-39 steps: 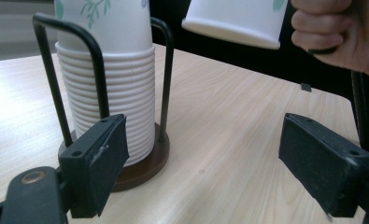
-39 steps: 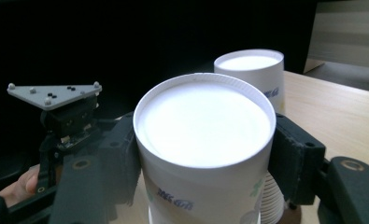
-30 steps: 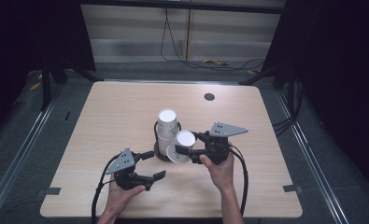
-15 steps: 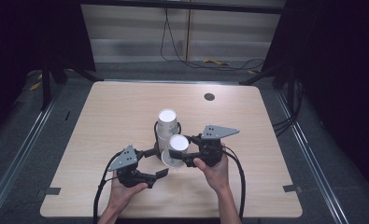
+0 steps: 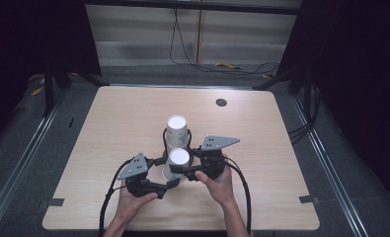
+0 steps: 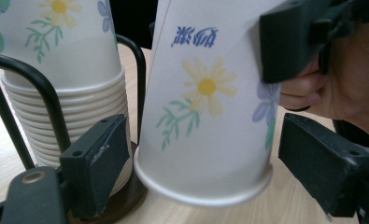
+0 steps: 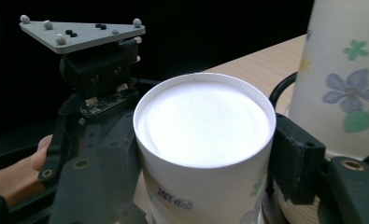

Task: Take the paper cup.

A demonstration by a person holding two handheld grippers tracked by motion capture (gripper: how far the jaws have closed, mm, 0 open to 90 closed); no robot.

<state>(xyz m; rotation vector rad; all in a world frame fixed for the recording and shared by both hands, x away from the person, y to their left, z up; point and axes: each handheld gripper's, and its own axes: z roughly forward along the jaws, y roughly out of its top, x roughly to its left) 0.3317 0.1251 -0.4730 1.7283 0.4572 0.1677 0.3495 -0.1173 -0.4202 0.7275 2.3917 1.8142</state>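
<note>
The right gripper has drawn the upside-down paper cup nearer the person over the last second, away from the stack of cups in its black wire holder, and the left gripper has come up to meet it; in my judgement a handover or a two-handed grip is being set up. Nearest, in the left gripper view, the left jaws stand wide apart on either side of the cup's rim, gripping nothing; the cup hangs tilted, its rim just off the tabletop. In the right gripper view the right jaws are clamped on the cup's sides near its closed white bottom. Just behind the cup stands the stack, close beside it; I cannot tell if they touch.
</note>
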